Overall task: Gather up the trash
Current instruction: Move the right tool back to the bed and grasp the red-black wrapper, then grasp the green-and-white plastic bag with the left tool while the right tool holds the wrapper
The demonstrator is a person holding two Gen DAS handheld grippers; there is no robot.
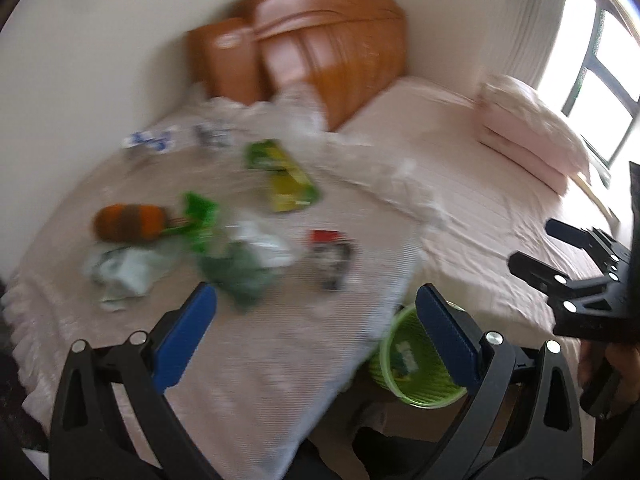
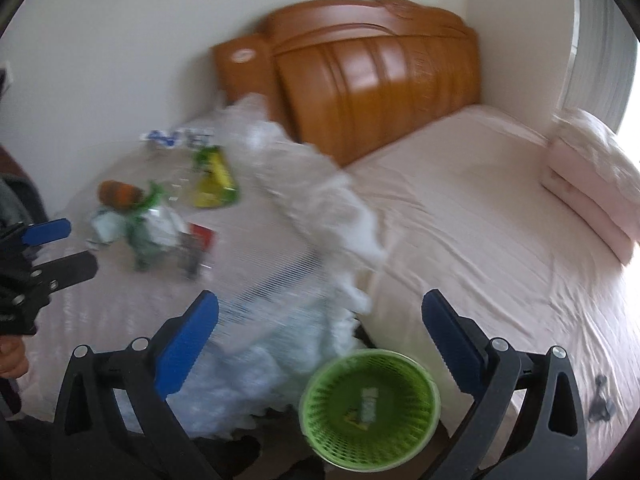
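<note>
- Trash litters the near side of a bed (image 1: 460, 152) draped with clear plastic sheeting (image 2: 316, 200): a yellow-green wrapper (image 1: 286, 178), an orange-and-brown object (image 1: 128, 224), crumpled green and white packaging (image 1: 240, 264) and a red-and-black packet (image 1: 330, 258), all blurred by camera motion.
- Left gripper (image 1: 316, 328) hangs above the bed's near edge, fingers spread wide and holding nothing; the green-and-white clump lies just beyond its left finger.
- Right gripper (image 2: 320, 340) hangs over the corner of the bed, fingers likewise wide and empty, with the green basket (image 2: 320, 432) close below it; a couple of scraps already lie inside.
- Judged from this, the step in hand is reaching for the next piece. The nearest clump looks the sensible target for the left gripper.
- Light wrappers will likely slide or flatten, so closing low across a crumpled fold should grip better than pinching a flat face.
- Sheeting underneath could get caught between the fingers; lifting straight up would show whether it comes along.
- Basket sits off the bed's edge, well apart from the trash, so a firm hold matters for the carry.
</note>
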